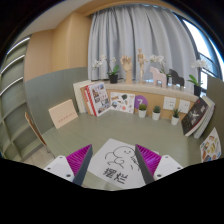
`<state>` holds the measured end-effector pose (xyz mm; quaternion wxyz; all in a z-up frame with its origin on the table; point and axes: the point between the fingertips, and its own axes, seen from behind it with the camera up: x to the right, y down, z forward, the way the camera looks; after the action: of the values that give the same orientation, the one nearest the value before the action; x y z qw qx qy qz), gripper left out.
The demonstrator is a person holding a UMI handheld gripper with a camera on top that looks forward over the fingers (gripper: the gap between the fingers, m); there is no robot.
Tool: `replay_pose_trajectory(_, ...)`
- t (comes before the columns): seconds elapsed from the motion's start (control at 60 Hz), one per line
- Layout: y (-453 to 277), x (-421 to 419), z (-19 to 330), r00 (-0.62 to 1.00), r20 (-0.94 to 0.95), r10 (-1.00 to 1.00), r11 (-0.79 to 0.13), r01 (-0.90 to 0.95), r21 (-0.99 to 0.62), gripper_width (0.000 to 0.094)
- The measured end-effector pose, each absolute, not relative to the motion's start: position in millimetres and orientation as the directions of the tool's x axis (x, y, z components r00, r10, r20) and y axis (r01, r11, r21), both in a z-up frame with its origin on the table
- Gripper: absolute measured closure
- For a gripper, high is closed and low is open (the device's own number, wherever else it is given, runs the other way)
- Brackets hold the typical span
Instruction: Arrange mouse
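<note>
From where I sat, the hand-held gripper [113,166] was open at the bottom centre of the frame, with a white printed card [112,163] lying between its pink pads, and I could not tell whether they touched it. No mouse showed anywhere on the worktop [110,125], nor among the books [97,98] and potted plants [141,106] across the middle of the frame. I judged the best move was to tip the view downward and find it before closing anything.

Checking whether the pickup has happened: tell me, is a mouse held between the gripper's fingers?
No. Between the fingers lies only a white card with a drawing and printed characters; no mouse shows anywhere in the gripper view.
</note>
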<state>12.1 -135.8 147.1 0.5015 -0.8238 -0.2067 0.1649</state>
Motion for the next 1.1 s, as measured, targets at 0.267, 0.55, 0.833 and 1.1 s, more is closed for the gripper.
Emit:
replay_pose_trajectory(0.267,-185.7,148.5,62.8,0.942,-0.09,0.323,-0.567,0.117,-0.815,0.0088)
replay_pose_trajectory(0.55,-197.9,286.4,17.6,0.994,-0.071,0.087,-0.65,0.003,-0.76,0.0082)
replay_pose_trajectory(0.833,-143.3,345.6,3.1,1.0,-0.027,0.016,-0.633,-0.011,-0.774,0.0095)
replay_pose_trajectory(1.1,-112.1,358.5,-5.4,0.999,-0.021,-0.047,-0.615,-0.045,-0.787,0.042)
